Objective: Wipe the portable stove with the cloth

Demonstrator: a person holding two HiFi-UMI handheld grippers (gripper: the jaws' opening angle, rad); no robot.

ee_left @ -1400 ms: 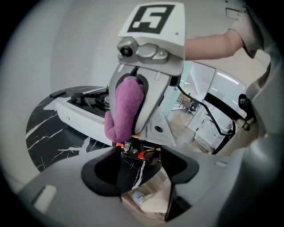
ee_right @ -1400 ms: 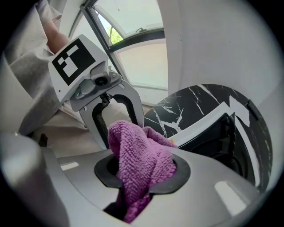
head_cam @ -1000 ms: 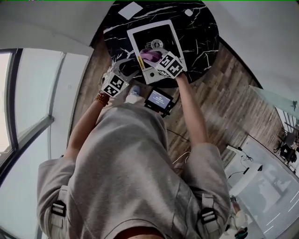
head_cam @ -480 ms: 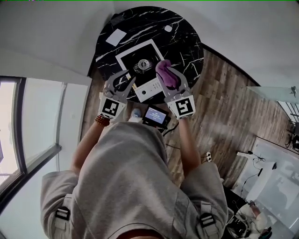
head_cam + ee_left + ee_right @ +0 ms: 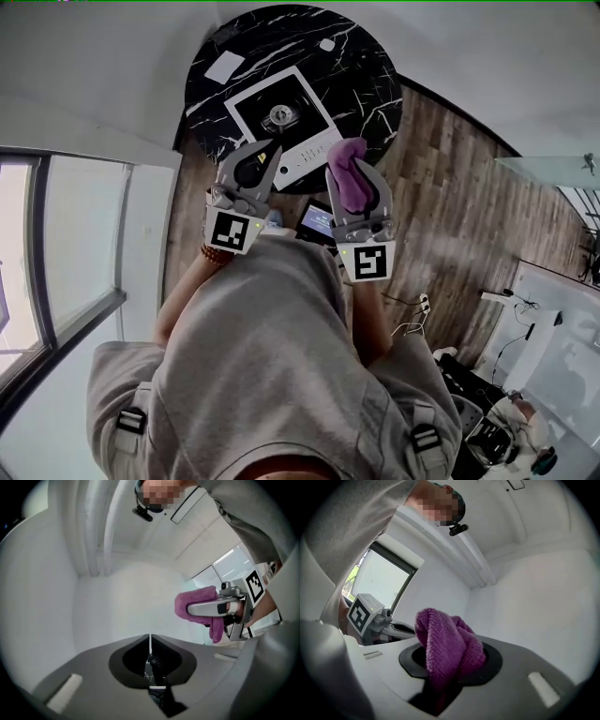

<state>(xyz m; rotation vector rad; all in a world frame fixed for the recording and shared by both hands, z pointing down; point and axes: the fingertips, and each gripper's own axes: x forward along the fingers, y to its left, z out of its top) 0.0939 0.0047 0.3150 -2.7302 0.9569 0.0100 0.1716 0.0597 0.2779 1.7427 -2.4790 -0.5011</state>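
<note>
Fingers of the right gripper (image 5: pixel 356 183) are clamped on the bunched purple cloth (image 5: pixel 447 651). Fingers of the left gripper (image 5: pixel 150 639) have just closed together, with nothing between them. Both grippers hang well above the portable stove (image 5: pixel 281 117) on the round black desk (image 5: pixel 366 84). Recommended: lower the cloth squarely and wipe with even pressure around the burner.

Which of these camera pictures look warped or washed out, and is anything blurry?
Head view: strong fisheye, the window frame bows and its glass is washed out. Left gripper view: black rounded corners, pale wall featureless. Right gripper view: same dark corners, window glaring, cloth weave crisp.
</note>
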